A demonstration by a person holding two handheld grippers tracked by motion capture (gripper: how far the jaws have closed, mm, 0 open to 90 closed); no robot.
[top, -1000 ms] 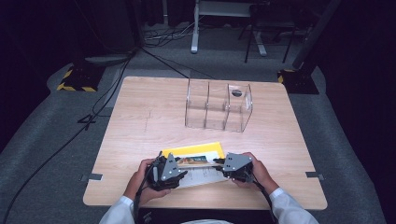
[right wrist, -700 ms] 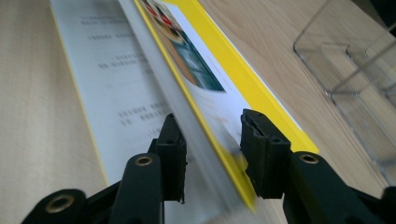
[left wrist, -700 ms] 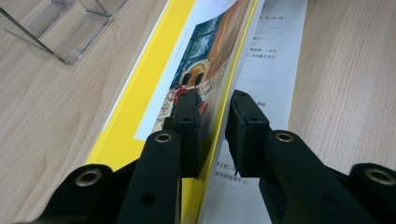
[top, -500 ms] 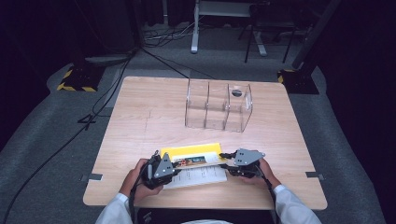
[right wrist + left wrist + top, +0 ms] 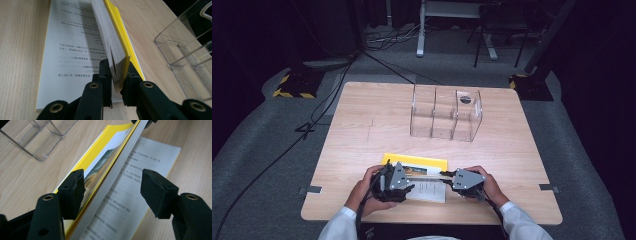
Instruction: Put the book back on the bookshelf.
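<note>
Dark room with a grey floor; cables (image 5: 337,85) run across it behind a light wood bench (image 5: 362,125). A clear acrylic organizer (image 5: 446,113) with upright dividers stands on the far half of the bench. A yellow-covered book (image 5: 414,161) lies open at the near edge, between the person's two hands. The right hand-held gripper (image 5: 119,75) is clamped on a thick block of pages together with the yellow cover, holding them raised on edge above the printed page that lies flat. The left hand-held gripper (image 5: 112,187) has its jaws apart, straddling the raised page block at the opposite end; contact of either pad with the pages cannot be confirmed.
</note>
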